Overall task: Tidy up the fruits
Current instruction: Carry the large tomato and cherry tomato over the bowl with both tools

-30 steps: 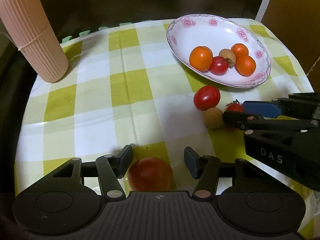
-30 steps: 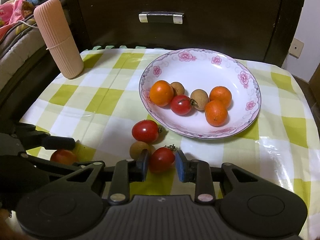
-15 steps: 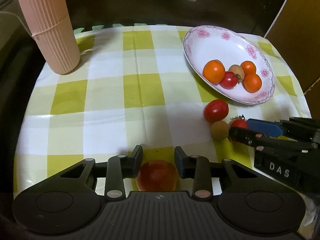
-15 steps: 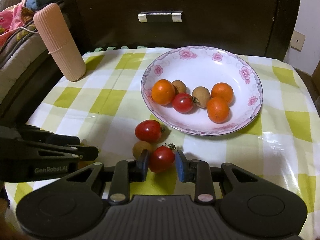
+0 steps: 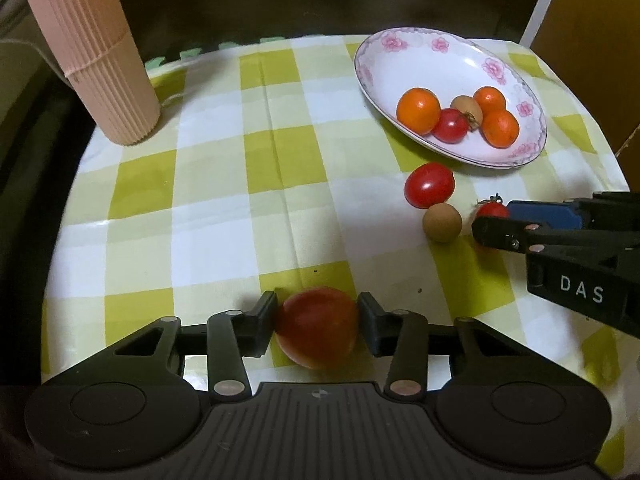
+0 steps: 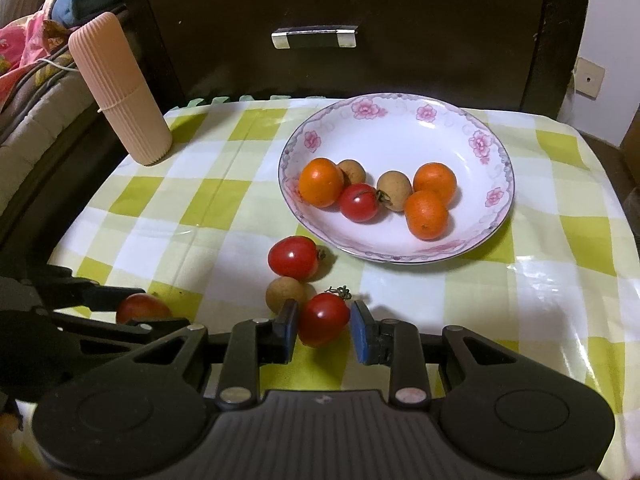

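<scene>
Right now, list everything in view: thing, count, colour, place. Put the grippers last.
plate: 1, white with pink flowers, far right of the cloth
oranges: 3, orange, in the plate
brown fruits: 2, tan, in the plate
plate tomato: 1, red, in the plate
loose tomato: 1, red, on the cloth beside the plate
loose brown fruit: 1, tan, just nearer than it
ribbed cylinder: 1, pink, far left corner
cloth: 1, yellow-green and white check
cabinet: 1, dark, behind
left gripper: black, jaws opening, large red fruit between them
right gripper: blue pads, closed on the stemmed tomato
</scene>
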